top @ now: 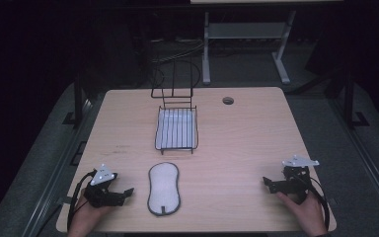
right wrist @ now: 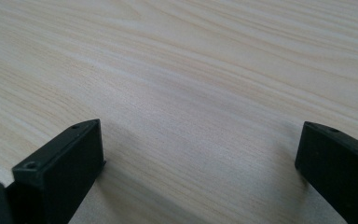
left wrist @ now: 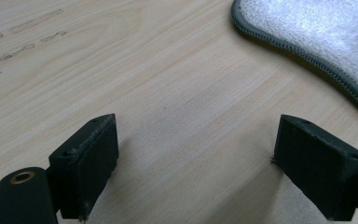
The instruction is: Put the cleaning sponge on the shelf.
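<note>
A pale oval cloth pad with a grey stitched border (top: 164, 188) lies flat near the front middle of the wooden table (top: 246, 138). Its edge fills the upper right corner of the left gripper view (left wrist: 317, 32). My left gripper (top: 127, 192) rests low at the front left, pointing right toward the pad and a short way from it; its jaws stand wide apart over bare wood (left wrist: 196, 154). At the front right my right gripper (top: 267, 182) points left, open, with only tabletop between its jaws (right wrist: 200, 158).
A black wire rack (top: 176, 127) with a tall wire back and a light tray under it stands at the table's far middle. A round cable hole (top: 228, 100) lies to its right. Beyond the table is a dark floor and a white desk frame (top: 246, 44).
</note>
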`<state>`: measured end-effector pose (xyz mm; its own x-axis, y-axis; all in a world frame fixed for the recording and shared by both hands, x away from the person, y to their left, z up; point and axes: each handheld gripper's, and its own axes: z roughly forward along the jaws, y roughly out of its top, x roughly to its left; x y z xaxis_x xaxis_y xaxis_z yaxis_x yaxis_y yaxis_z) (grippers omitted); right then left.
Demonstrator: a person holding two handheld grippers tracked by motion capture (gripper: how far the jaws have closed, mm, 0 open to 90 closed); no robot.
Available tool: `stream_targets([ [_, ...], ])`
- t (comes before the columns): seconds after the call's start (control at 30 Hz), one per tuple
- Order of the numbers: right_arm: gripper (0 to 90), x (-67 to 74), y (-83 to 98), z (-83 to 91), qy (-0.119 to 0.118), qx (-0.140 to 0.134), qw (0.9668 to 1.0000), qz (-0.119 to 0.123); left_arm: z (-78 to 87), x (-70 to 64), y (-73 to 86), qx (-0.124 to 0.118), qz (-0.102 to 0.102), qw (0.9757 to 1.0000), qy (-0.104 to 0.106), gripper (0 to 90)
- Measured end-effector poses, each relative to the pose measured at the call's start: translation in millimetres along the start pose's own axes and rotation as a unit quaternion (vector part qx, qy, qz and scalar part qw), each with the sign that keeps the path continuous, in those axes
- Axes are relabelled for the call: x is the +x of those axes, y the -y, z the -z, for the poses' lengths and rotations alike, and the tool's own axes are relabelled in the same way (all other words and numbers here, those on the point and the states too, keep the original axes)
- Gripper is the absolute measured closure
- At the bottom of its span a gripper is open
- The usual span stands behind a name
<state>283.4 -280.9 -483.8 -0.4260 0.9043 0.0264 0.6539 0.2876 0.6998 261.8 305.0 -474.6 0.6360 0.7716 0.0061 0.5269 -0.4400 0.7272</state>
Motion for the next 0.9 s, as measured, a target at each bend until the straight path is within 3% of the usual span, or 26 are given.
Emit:
stream_targets([
  [0.6,0.6,0.2,-0.8,-0.7,0.006,0.001,0.9999,-0.008,1.4,-0.7,-3.4,0.011,0.009,0.9999,0.005,14.5],
  [0.77,0.6,0.7,-0.7,-0.4,0.008,0.001,0.9999,-0.010,8.3,-5.4,-8.8,0.006,0.005,0.9997,0.025,25.8],
  [0.9,0.6,0.8,-0.7,-0.4,0.009,0.001,0.9999,-0.010,12.9,-11.0,-14.3,-0.009,0.009,0.9988,0.048,43.9],
])
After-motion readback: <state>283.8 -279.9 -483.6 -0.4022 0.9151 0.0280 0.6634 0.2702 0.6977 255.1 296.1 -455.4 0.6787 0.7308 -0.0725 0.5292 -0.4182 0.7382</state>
